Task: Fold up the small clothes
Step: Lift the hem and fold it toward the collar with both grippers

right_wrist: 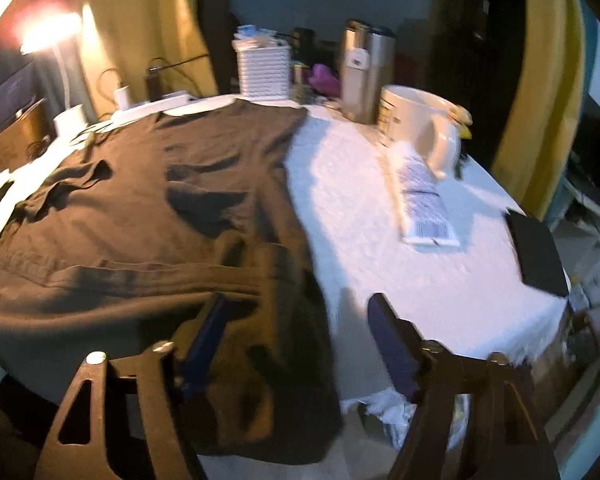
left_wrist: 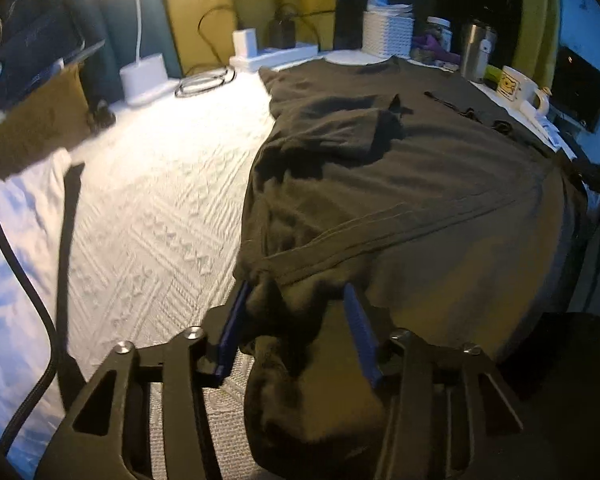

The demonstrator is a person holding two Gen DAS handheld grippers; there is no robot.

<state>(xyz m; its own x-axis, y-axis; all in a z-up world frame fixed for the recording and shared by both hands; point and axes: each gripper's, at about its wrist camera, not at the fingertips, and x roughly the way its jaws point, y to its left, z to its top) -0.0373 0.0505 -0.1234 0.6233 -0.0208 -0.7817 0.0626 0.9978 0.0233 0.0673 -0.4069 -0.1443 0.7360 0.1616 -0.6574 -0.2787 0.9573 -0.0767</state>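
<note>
A: Near first, left wrist view, bottom centre: left gripper [left_wrist: 296,320] has its blue pads apart with a bunch of the shirt [left_wrist: 400,184] standing between them; cloth looks close to both pads but I can't see it pinched; I'd call the jaws parted, not clamped.

B: And the other side?

A: Right wrist view, bottom centre: right gripper [right_wrist: 300,320] is wide open; its left pad sits over the shirt's [right_wrist: 148,208] lower corner, its right pad over bare table cover [right_wrist: 380,208]; nothing held.

B: Where's the shirt overall?

A: Spread flat on the cover [left_wrist: 160,208]; it fills the right half of the left view and the left half of the right view; a sleeve lies folded inward mid-frame; the hem band runs across just above both grippers, and the bottom edge hangs toward the near table edge.

B: Step?

A: My read: bottom corners just let go or about to be taken, mid-fold; next move calls for both jaws to close on the hem corners, then lift evenly and carry them toward the collar.

B: Far end?

A: A mug [right_wrist: 416,120], a steel tumbler [right_wrist: 364,72] and a white basket [right_wrist: 264,68] crowd the top; keep the fold short of them.
</note>
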